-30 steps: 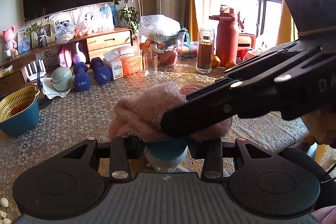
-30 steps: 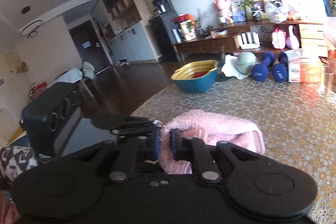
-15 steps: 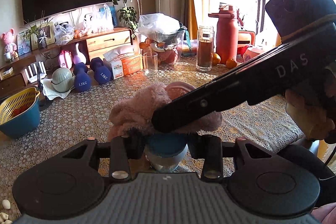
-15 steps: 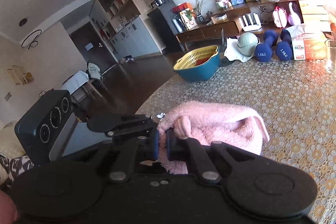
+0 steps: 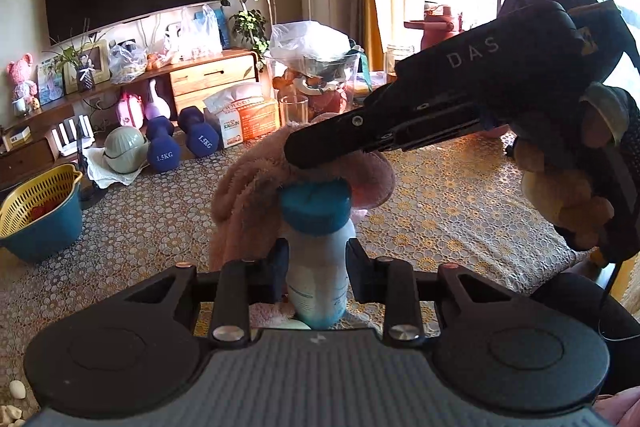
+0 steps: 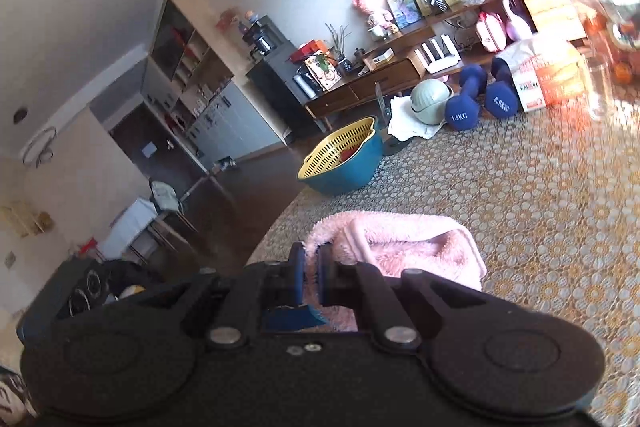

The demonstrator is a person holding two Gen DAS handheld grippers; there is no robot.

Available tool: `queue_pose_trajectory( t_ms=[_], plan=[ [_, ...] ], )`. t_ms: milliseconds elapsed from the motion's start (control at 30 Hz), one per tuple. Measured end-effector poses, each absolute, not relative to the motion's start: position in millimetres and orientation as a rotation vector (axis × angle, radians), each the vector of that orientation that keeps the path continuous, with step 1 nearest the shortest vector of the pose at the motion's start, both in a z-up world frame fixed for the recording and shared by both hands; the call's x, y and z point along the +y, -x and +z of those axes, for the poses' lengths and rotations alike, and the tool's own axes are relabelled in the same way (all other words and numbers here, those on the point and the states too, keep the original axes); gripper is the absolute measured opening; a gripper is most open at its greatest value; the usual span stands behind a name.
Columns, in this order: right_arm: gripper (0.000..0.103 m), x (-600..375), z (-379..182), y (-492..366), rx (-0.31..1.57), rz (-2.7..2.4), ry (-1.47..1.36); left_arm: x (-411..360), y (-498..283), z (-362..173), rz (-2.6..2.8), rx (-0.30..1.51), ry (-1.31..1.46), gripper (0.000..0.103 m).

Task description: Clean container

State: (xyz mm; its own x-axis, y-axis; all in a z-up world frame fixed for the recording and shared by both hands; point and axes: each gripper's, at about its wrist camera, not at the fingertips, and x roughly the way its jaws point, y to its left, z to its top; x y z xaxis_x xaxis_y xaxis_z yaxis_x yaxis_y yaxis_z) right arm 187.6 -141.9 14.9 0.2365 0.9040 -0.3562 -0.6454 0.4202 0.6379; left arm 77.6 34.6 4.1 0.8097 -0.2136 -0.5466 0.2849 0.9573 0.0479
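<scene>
My left gripper [image 5: 316, 269] is shut on a small white bottle [image 5: 318, 267] with a teal cap [image 5: 315, 205], held upright above the table. A fluffy pink cloth [image 5: 248, 187] drapes over the cap and down the bottle's left side. The right gripper [image 5: 304, 153] reaches in from the right, its tip pressed into the cloth above the cap; a gloved hand [image 5: 568, 187] holds it. In the right wrist view, my right gripper [image 6: 312, 267] is shut on the pink cloth [image 6: 404, 247]; the bottle is hidden beneath it.
A lace-patterned tablecloth [image 5: 460, 195] covers the table. At the back stand blue dumbbells [image 5: 162, 147], a tissue box [image 5: 248, 123], a glass [image 5: 294, 109], a clear bin with a plastic bag [image 5: 312, 67] and a red flask [image 5: 438, 27]. A yellow-and-teal colander bowl [image 5: 38, 211] sits left.
The left gripper has raised the bottle, so the cap and white body now show. The right gripper has lifted and tilted, dragging the cloth up over the cap.
</scene>
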Motion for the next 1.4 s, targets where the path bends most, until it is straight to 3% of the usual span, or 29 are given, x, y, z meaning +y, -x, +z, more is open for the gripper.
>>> queue_pose_trajectory(
  t_ms=[300, 433, 767, 933, 1100, 1400],
  plan=[
    [0.003, -141.4, 7.5, -183.5, 0.787, 1.103, -0.446, 32.1, -84.6, 10.7, -0.276, 0.543, -0.129, 0.031],
    [0.003, -143.0, 6.3, -186.8, 0.801, 1.103, -0.466, 30.8, -94.1, 7.8, -0.248, 0.550, -0.130, 0.050],
    [0.003, -141.3, 11.7, -205.7, 0.766, 1.038, -0.454, 29.9, -114.3, 6.0, -0.277, 0.539, -0.117, 0.050],
    [0.003, -143.4, 3.2, -218.1, 0.768, 1.029, -0.499, 28.1, -117.4, -0.1, -0.282, 0.532, -0.123, 0.042],
    [0.003, -145.6, -3.5, -229.9, 0.769, 1.000, -0.550, 25.8, -115.2, -1.0, -0.287, 0.522, -0.137, 0.040],
    [0.008, -152.2, -67.6, -251.2, 0.947, 0.958, -0.818, 27.9, -110.3, -2.4, -0.291, 0.520, -0.125, 0.040]
  ],
)
